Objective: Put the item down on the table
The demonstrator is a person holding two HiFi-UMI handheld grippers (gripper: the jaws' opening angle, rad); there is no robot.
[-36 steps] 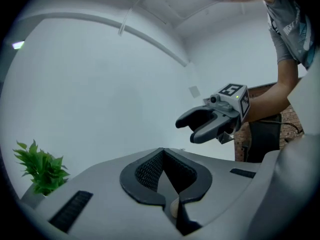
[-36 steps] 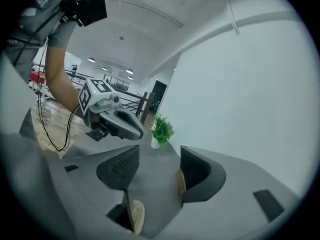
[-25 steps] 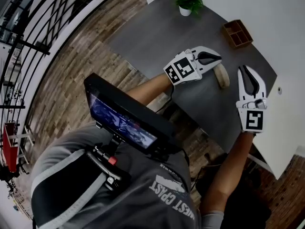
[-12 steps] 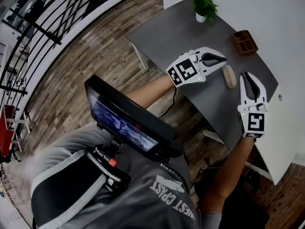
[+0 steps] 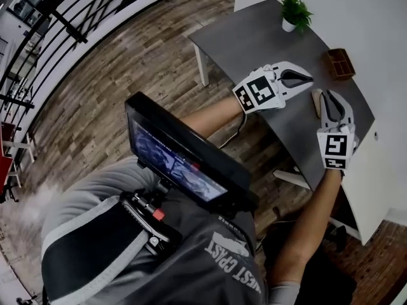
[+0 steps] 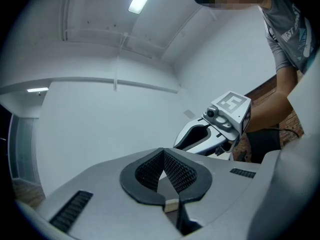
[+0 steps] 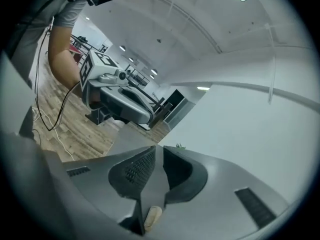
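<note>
Table (image 5: 254, 40) — potted plant (image 5: 296, 11) at the far end, wooden box (image 5: 339, 62) nearer, by the right edge; item (image 5: 316, 101) on top, between left gripper (image 5: 310, 79) and right gripper (image 5: 332, 97).

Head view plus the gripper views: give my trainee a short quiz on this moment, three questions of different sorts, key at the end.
1. True or false: the beige item lies on the grey table, held by neither the left gripper nor the right gripper.
2. What else stands on the table? A) a potted plant and a wooden box; B) a laptop and a mug; C) a stack of plates.
3. Fill in: the gripper whose jaw tips show a narrow gap is the ____ one.
Key: 1 true; 2 A; 3 right (the left's tips meet).
</note>
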